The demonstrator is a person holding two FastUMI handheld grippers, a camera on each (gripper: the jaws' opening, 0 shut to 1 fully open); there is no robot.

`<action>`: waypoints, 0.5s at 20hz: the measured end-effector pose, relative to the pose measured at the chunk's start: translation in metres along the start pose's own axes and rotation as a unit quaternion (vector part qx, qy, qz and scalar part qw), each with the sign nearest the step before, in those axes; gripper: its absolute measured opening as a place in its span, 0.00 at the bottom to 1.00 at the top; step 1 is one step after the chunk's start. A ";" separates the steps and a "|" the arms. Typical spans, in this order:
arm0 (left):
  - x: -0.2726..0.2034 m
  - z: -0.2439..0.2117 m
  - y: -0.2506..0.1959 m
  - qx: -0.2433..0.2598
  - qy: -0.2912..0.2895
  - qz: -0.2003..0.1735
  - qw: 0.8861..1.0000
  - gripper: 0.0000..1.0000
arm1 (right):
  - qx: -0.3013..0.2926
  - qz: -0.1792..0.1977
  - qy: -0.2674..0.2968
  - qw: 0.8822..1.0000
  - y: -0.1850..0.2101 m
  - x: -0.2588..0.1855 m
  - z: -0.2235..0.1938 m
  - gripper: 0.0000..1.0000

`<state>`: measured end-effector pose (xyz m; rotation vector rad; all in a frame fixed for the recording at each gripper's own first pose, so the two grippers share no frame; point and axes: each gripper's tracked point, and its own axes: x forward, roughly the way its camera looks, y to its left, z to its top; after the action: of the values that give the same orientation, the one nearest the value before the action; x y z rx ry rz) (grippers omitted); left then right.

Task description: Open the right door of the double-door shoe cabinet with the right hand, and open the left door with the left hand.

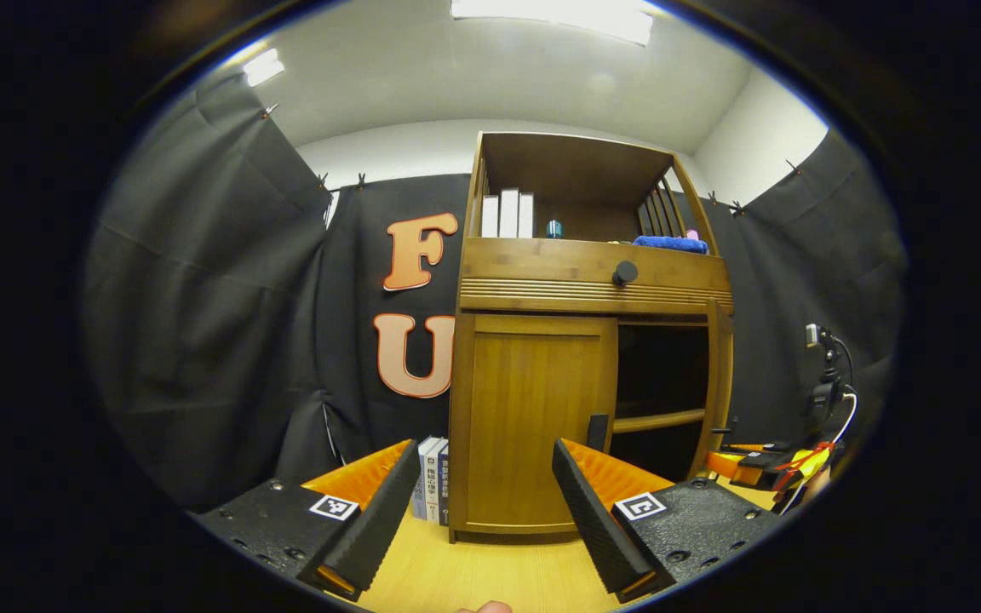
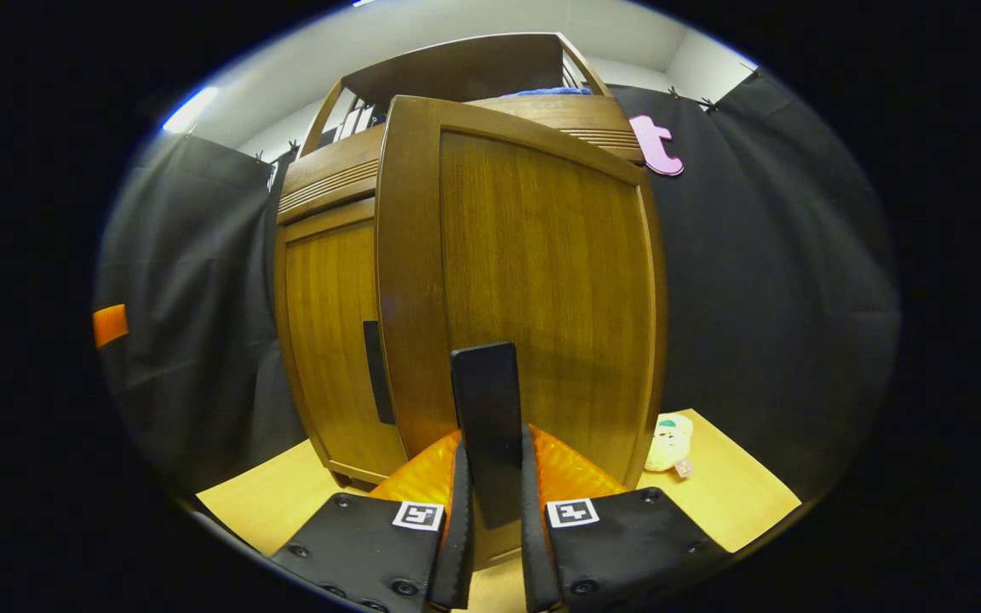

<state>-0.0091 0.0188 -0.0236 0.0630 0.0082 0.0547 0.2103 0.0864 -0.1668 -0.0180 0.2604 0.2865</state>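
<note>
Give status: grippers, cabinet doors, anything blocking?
Right gripper shut on the right door's handle, right door swung open. Left gripper open, short of the closed left door. Nothing between it and that door.

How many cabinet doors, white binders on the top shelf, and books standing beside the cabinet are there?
Brown wooden cabinet doors: 2, closed left door and open right door
Upright white binders: 3
Upright books beside cabinet: 2
Total: 7

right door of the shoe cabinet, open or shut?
Open: the right door is swung out, the right gripper clamping its handle; dark shelves show.
</note>
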 end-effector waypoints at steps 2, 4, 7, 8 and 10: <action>0.001 -0.004 -0.010 -0.006 0.005 -0.008 1.000 0.94 | 0.000 0.002 0.000 1.000 -0.005 -0.006 -0.001 0.31; 0.003 -0.008 -0.020 -0.015 0.009 -0.011 1.000 0.94 | -0.007 0.003 -0.001 1.000 -0.010 -0.013 0.000 0.35; 0.006 -0.013 -0.032 -0.019 0.016 -0.003 1.000 0.92 | -0.016 0.010 -0.004 1.000 -0.017 -0.022 0.000 0.35; 0.007 -0.013 -0.036 -0.017 0.014 0.003 1.000 0.94 | -0.014 0.016 -0.004 1.000 -0.018 -0.024 0.000 0.31; 0.008 -0.010 -0.039 -0.015 0.007 0.021 1.000 0.95 | -0.009 0.025 -0.001 1.000 -0.022 -0.030 0.000 0.31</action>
<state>0.0014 -0.0189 -0.0361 0.0322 0.0199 0.0964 0.1886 0.0567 -0.1594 -0.0288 0.2570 0.3390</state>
